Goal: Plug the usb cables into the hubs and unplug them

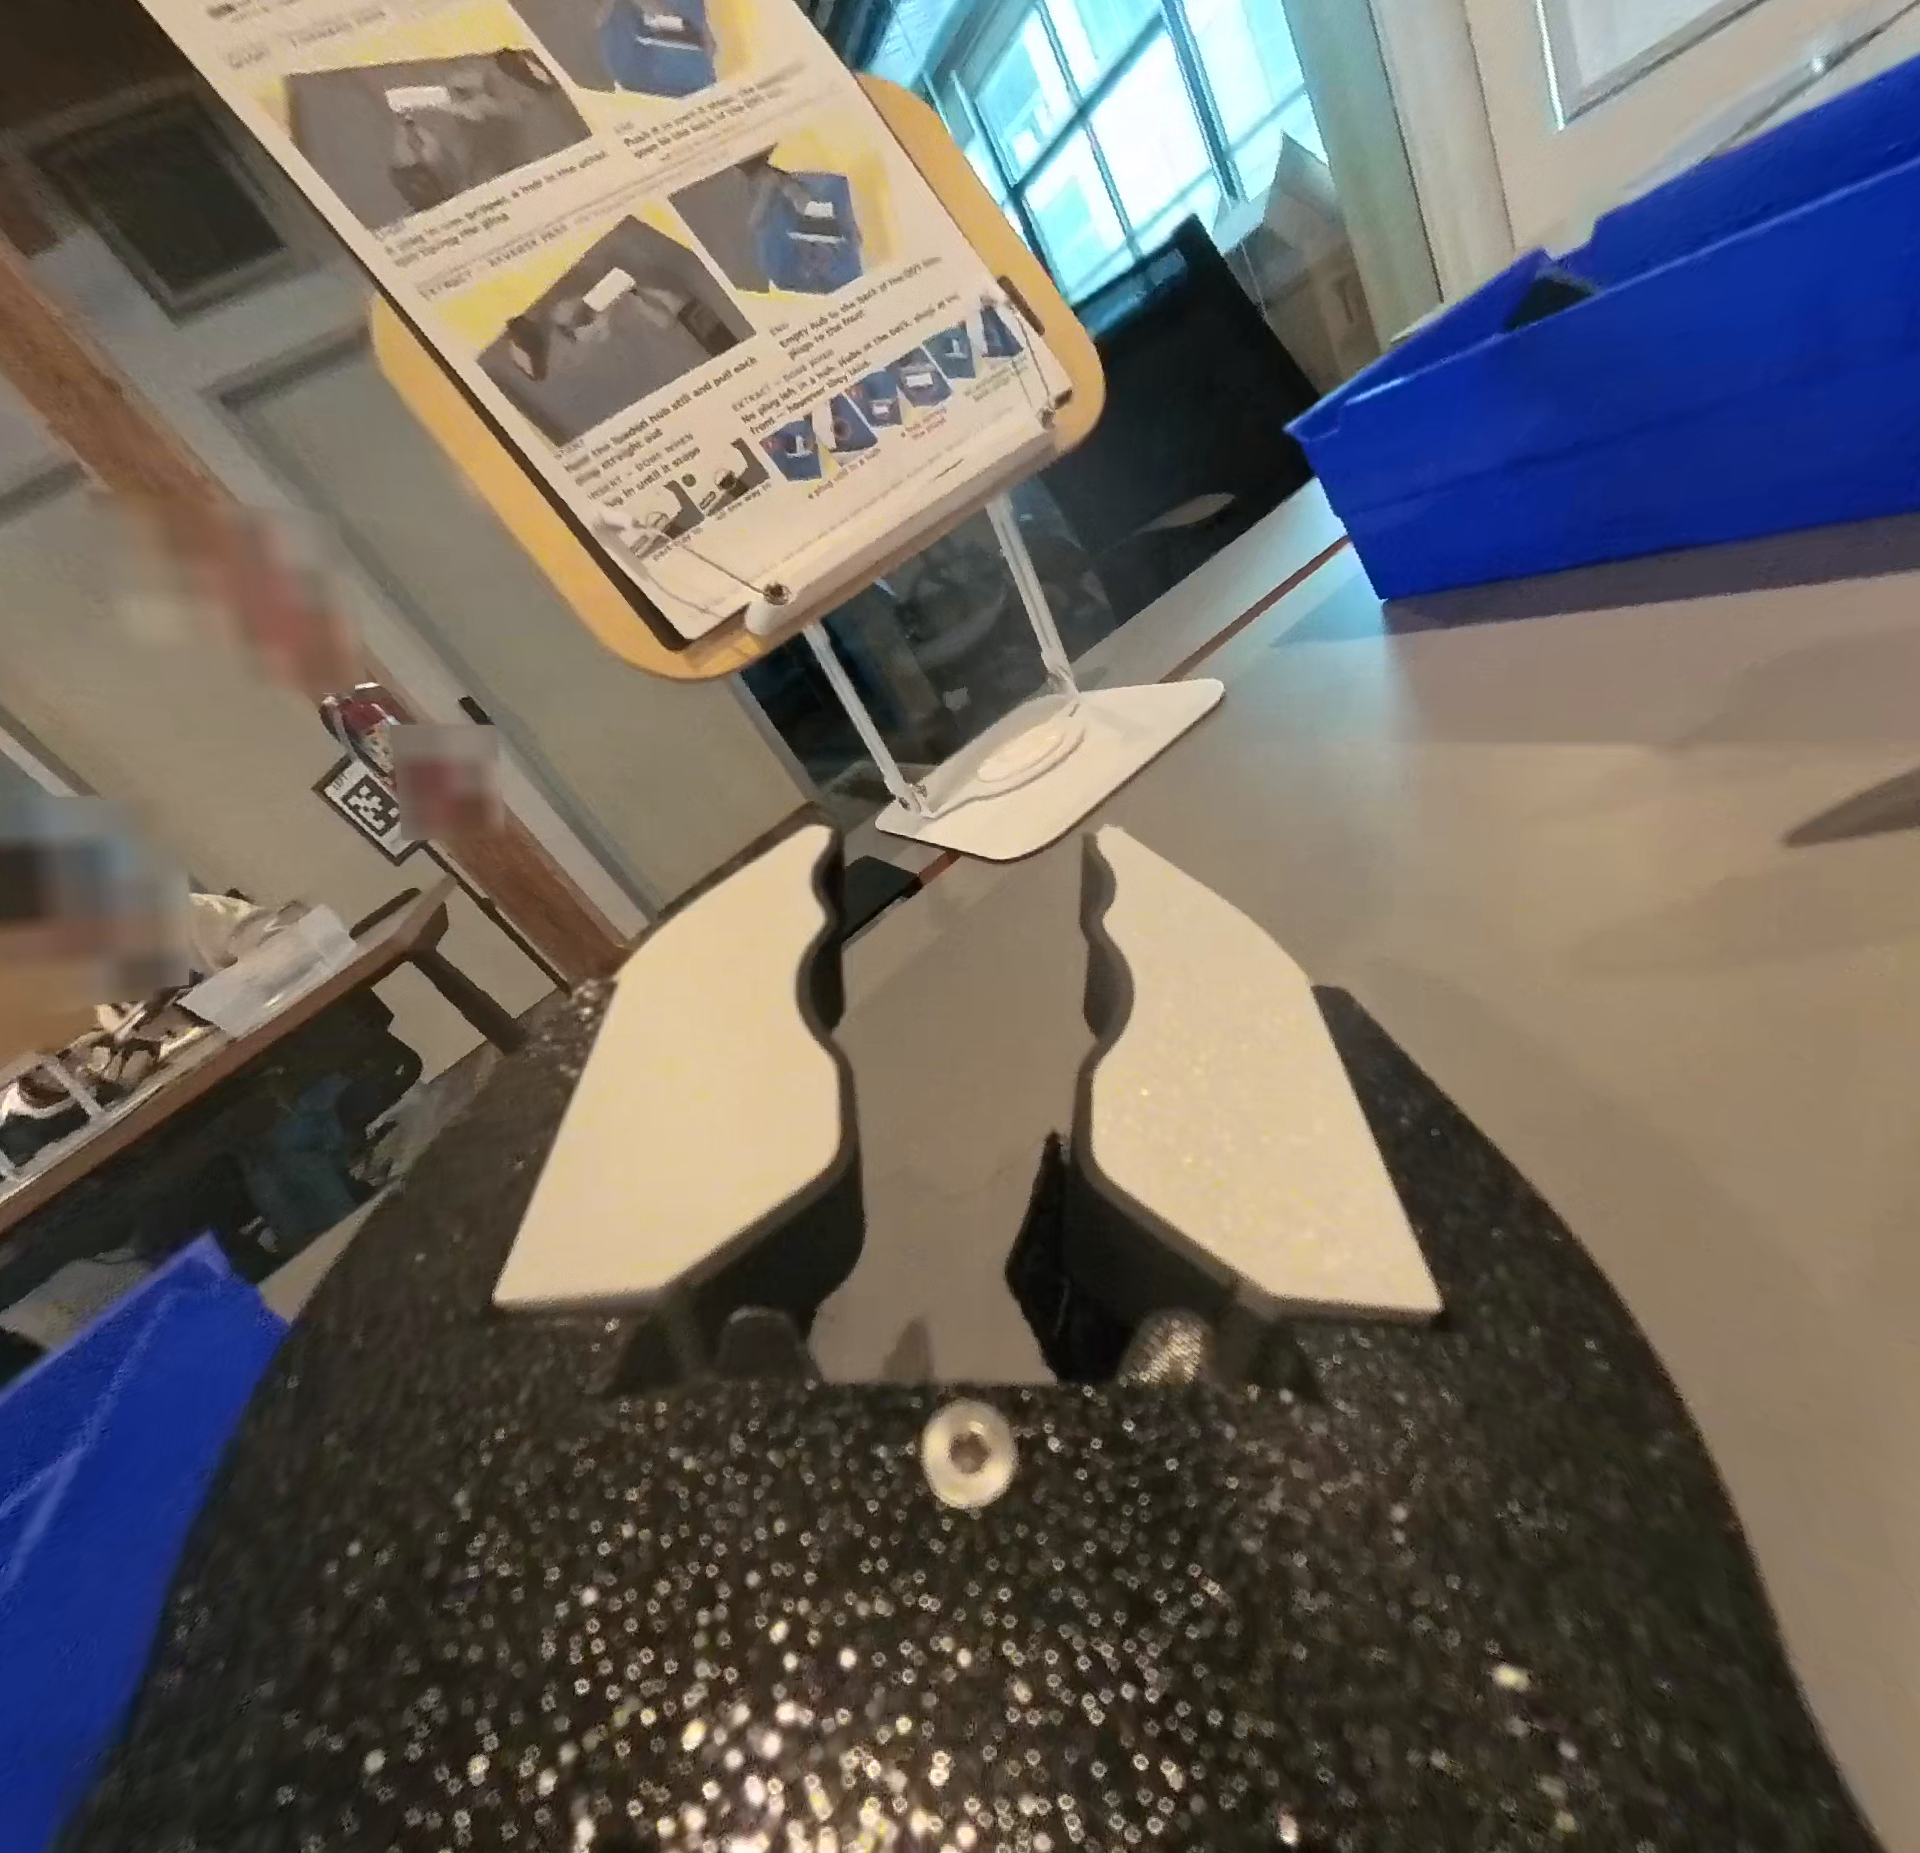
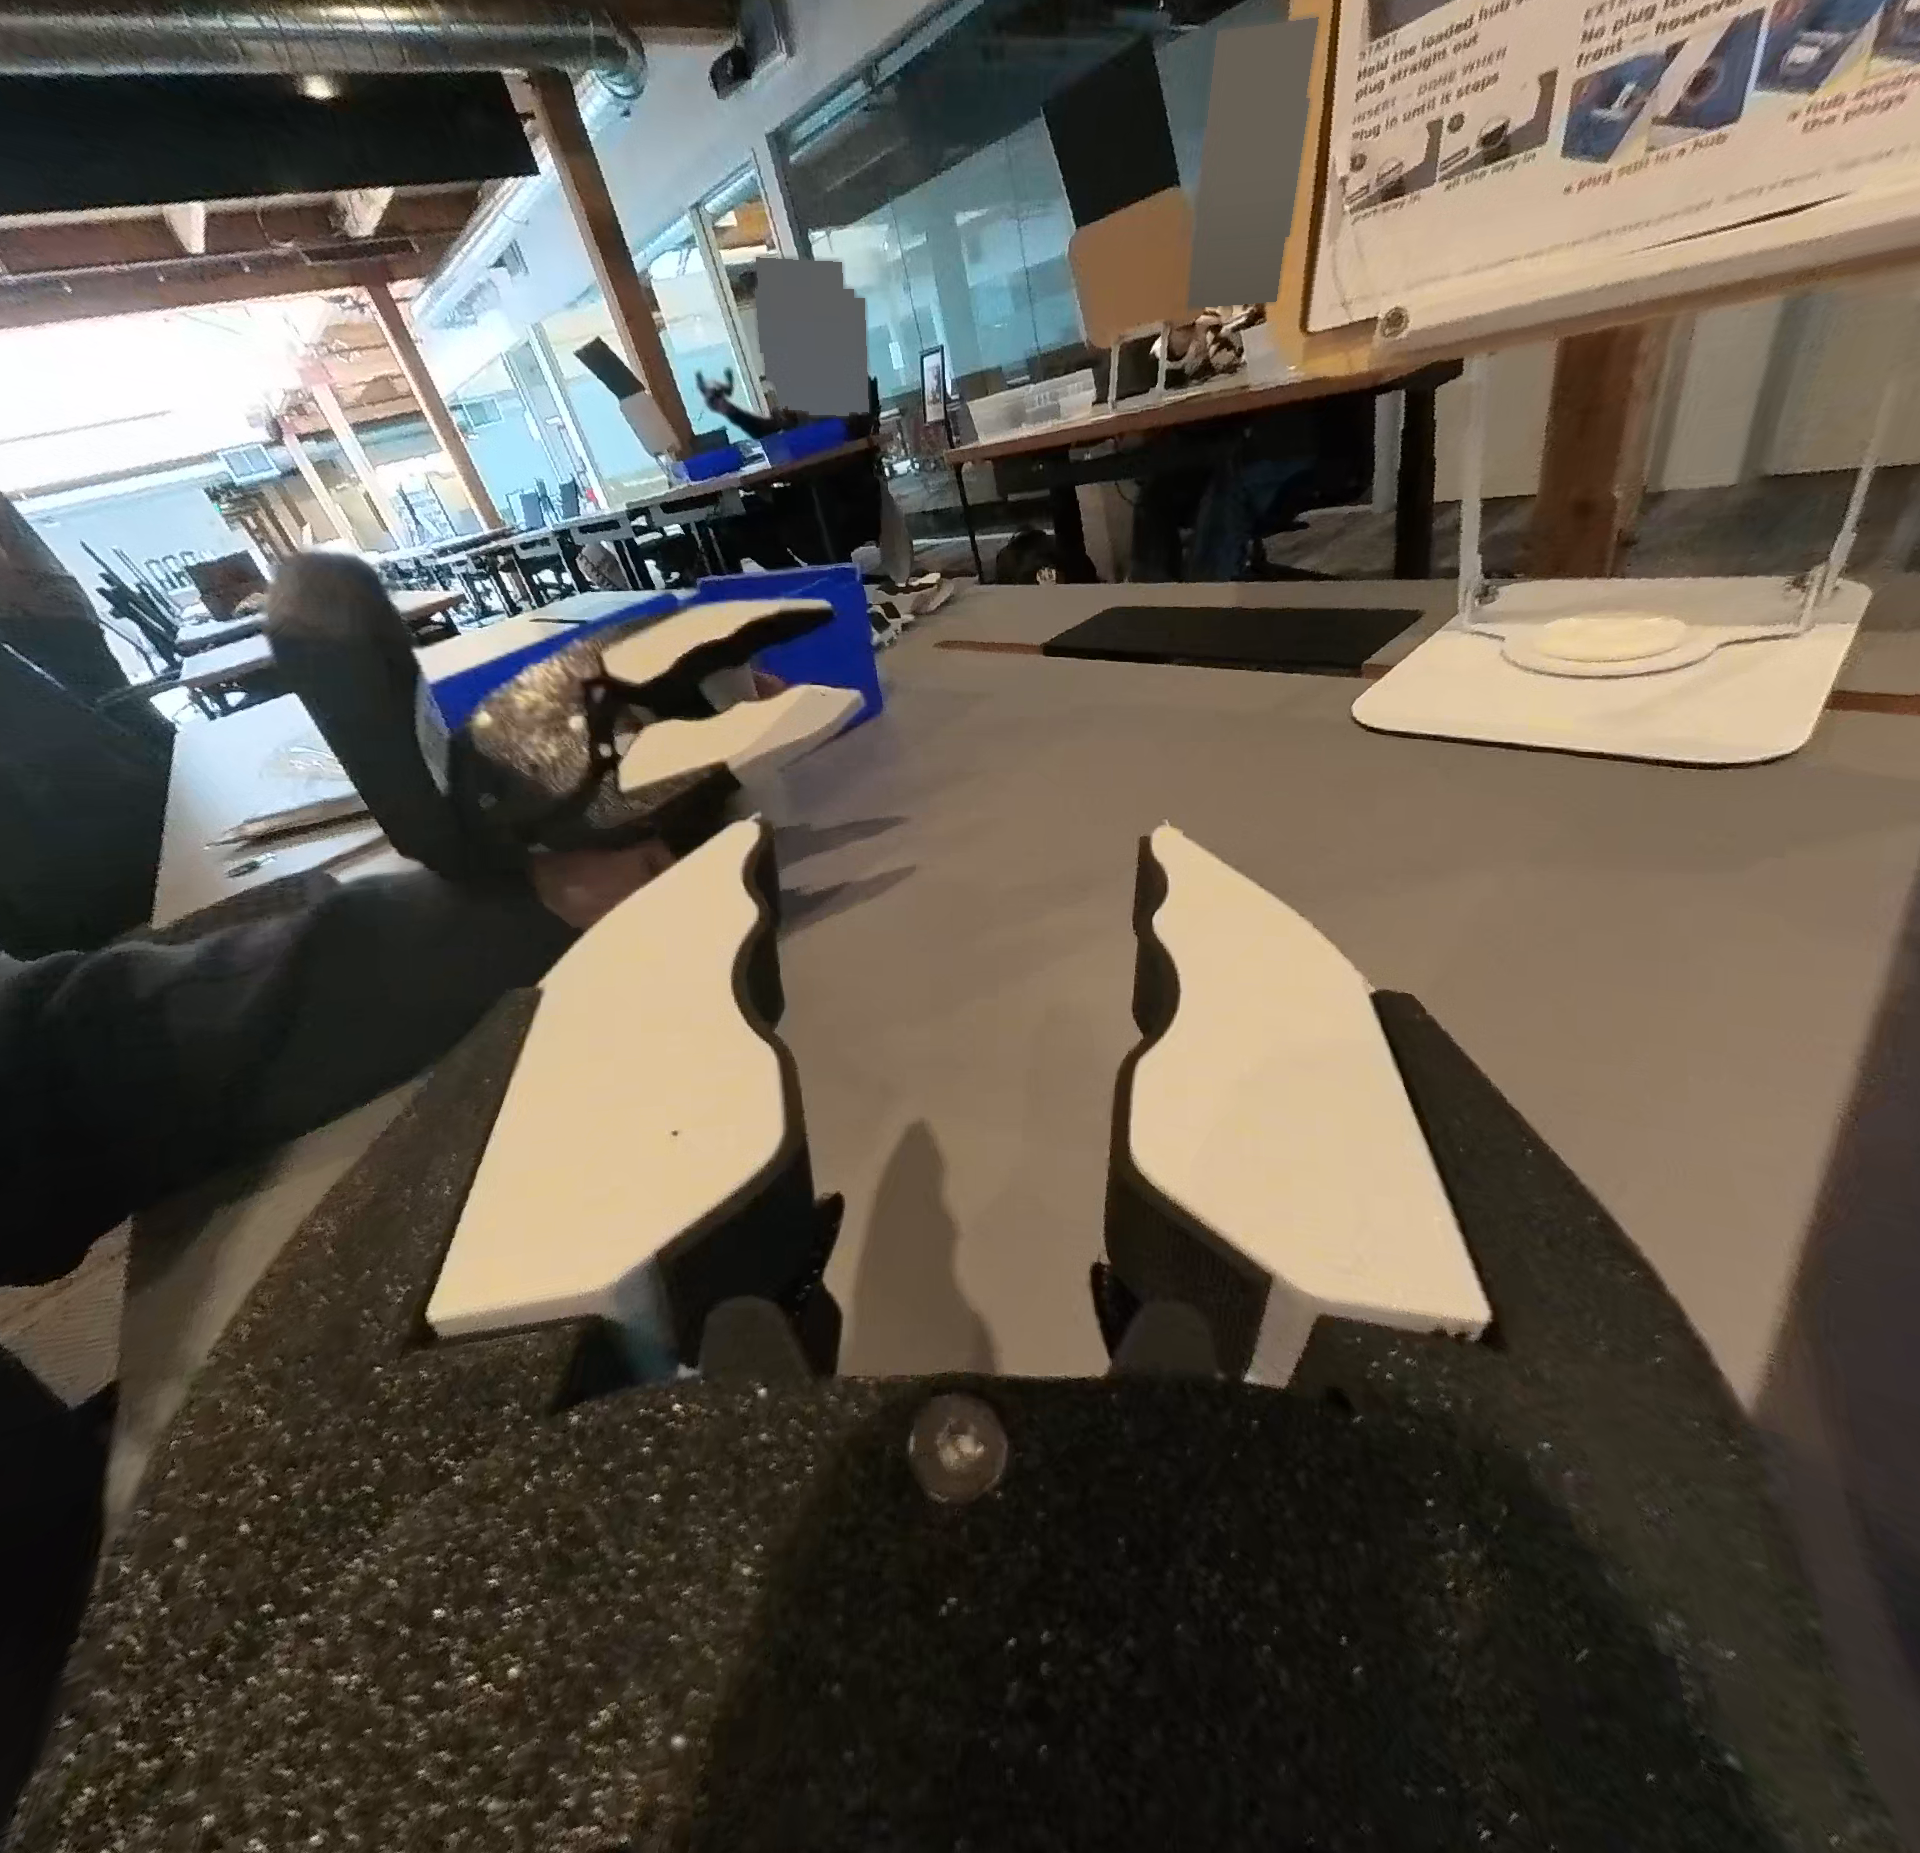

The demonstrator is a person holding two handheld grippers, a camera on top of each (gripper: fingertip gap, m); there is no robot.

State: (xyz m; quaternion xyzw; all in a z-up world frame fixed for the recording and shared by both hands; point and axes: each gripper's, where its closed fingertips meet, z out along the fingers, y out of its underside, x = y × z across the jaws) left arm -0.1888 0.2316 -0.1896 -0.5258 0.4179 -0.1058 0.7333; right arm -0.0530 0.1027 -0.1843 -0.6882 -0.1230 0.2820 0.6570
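No USB cable or hub shows in either view. My left gripper (image 1: 961, 853) is open and empty, tilted, low over the grey table (image 1: 1455, 920). My right gripper (image 2: 961, 847) is open and empty above the same grey table (image 2: 1351, 920). The left gripper also shows in the right wrist view (image 2: 831, 660), open, held by a dark-sleeved arm (image 2: 208, 1024) at the left. A blue bin (image 1: 1662, 369) stands at the right in the left wrist view. Another blue bin (image 2: 821, 614) stands behind the left gripper in the right wrist view; their contents are hidden.
An instruction board (image 1: 665, 276) on a white stand base (image 1: 1049, 775) stands ahead; it shows in the right wrist view (image 2: 1621, 120) with its base (image 2: 1600, 681). A black flat pad (image 2: 1226, 629) lies at the far table edge. A blue bin corner (image 1: 94, 1491) is at lower left.
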